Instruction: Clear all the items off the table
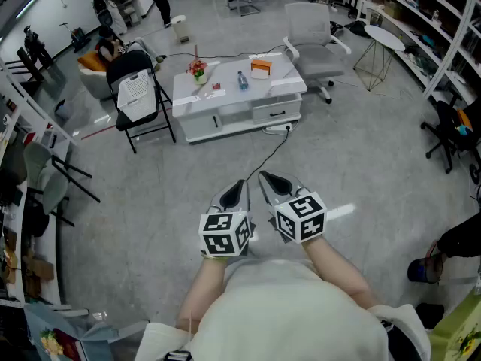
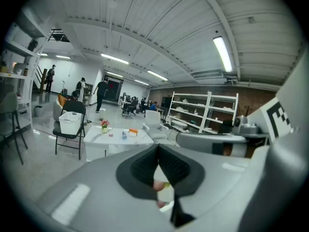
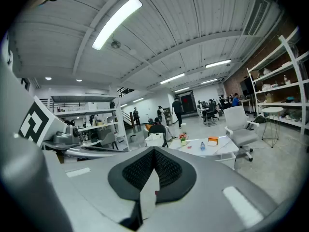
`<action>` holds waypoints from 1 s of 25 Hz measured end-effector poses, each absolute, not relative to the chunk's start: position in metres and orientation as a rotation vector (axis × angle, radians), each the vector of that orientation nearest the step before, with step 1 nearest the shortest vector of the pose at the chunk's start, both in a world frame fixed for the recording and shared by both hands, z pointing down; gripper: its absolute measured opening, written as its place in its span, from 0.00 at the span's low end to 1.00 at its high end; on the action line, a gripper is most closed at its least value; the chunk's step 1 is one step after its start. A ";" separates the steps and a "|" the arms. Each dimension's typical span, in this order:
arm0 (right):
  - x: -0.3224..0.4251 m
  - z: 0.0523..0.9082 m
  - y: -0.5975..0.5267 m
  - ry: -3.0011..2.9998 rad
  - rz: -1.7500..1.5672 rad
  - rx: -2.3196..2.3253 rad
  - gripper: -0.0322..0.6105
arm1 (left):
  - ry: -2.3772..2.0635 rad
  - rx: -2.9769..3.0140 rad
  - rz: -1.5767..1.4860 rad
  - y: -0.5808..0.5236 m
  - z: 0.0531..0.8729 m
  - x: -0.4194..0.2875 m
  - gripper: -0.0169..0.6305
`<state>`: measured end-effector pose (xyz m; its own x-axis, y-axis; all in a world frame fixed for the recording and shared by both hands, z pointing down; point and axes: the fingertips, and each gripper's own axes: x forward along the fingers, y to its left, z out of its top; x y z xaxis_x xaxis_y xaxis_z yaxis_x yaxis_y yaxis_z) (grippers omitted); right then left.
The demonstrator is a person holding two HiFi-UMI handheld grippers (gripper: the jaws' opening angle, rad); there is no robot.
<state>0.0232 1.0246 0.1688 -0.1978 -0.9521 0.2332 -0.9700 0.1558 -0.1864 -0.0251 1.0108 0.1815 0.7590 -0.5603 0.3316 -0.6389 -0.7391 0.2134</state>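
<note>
Two claws are held side by side at six o'clock in the head view, well apart from everything on the desk. The left claw (image 1: pixel 239 186) has its dark pads pressed together at the tips and pinches nothing. The right claw (image 1: pixel 267 179) is likewise pressed together and empty. Both aim toward a low white desk (image 1: pixel 225 119) far off at twelve o'clock. On the desk, potted flowers (image 1: pixel 198 69) stand toward its nine o'clock end, with a small red thing (image 1: pixel 216 86) just beside them at four o'clock. A blue bottle (image 1: pixel 243 80) stands near the middle, and an orange box (image 1: pixel 261 68) sits at one o'clock of the bottle. A folding chair (image 1: pixel 129 65) carrying a white basket (image 1: pixel 137 90) stands at the desk's nine o'clock side. A grey office chair (image 1: pixel 319 55) stands at the desk's two o'clock side. A dark cable (image 1: pixel 270 153) runs over the floor from the desk toward the claws.
</note>
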 end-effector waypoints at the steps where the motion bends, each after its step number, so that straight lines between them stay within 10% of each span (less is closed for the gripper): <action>1: 0.024 0.168 1.023 -2.342 0.447 1.952 0.05 | -0.925 2.650 0.354 1.009 0.181 -0.024 0.04; 25: 0.032 0.151 1.022 -2.460 0.300 1.893 0.05 | -1.014 2.613 0.294 0.997 0.177 -0.019 0.04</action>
